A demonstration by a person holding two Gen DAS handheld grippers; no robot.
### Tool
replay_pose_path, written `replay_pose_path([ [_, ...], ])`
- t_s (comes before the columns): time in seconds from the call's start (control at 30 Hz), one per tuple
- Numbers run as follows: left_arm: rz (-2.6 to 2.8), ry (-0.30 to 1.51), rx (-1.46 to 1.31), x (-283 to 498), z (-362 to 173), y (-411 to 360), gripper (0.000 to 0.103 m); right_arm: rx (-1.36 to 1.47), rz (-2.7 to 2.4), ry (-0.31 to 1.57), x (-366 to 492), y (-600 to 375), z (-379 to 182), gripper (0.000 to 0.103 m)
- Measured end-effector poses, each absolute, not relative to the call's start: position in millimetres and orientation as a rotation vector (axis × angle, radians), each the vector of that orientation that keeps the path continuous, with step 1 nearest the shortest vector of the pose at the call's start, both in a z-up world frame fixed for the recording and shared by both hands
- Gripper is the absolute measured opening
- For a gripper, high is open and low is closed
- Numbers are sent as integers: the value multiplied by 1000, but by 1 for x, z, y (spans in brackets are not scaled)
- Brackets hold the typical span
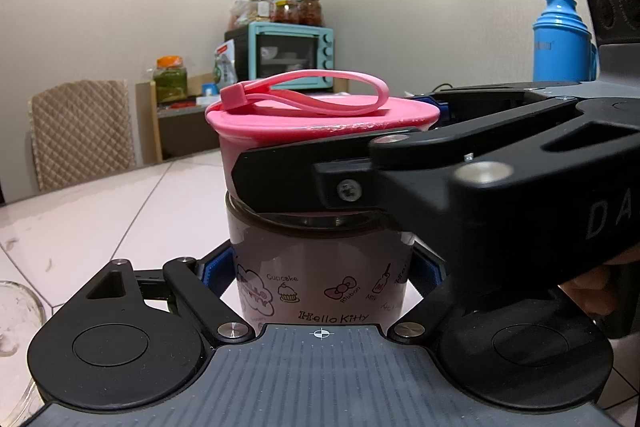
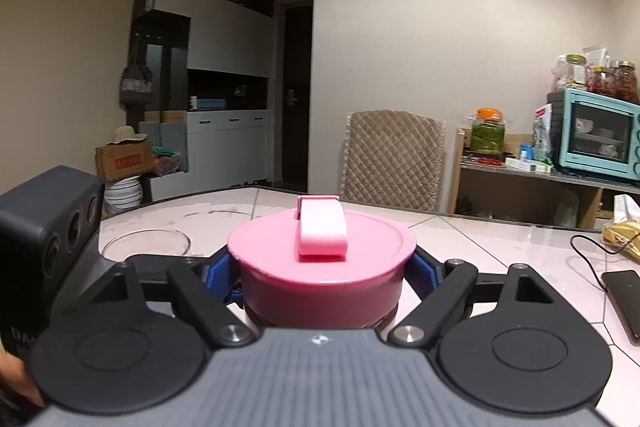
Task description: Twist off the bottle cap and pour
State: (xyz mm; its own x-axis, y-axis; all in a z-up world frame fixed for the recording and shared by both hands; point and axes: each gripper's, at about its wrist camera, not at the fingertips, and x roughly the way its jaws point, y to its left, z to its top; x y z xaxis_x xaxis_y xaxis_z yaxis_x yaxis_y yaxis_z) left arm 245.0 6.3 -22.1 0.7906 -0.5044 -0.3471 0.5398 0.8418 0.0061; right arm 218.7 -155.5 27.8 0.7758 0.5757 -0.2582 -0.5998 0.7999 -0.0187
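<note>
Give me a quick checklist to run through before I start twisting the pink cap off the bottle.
1. Left gripper clamped on the bottle body: ok, blue pads press both sides below the cap.
2. Right gripper clamped on the pink cap: ok, jaws shut around its rim.
3. Cap's strap out of the grip: ok, it lies folded on top.
4. Bottle upright: ok, it looks vertical in the left wrist view.
5. Glass bowl in place for pouring: ok, it sits on the table left of the bottle.
6. Cap already loosened: cannot tell, the thread is hidden.
7. Phone and cable clear of spills: cannot tell.
</note>
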Motion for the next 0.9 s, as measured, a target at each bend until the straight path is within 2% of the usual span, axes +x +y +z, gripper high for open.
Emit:
replay_pose_path([
  [0.47, -563, 343, 107, 245, -22, 7, 90, -98, 989, 216, 257, -200, 26, 85],
  [0.77, -564, 343, 105, 246, -22, 9, 90, -98, 1001, 216, 260, -202, 32, 85],
  [0.9, -564, 344, 105, 246, -22, 10, 90, -115, 946, 214, 250, -200, 37, 92],
])
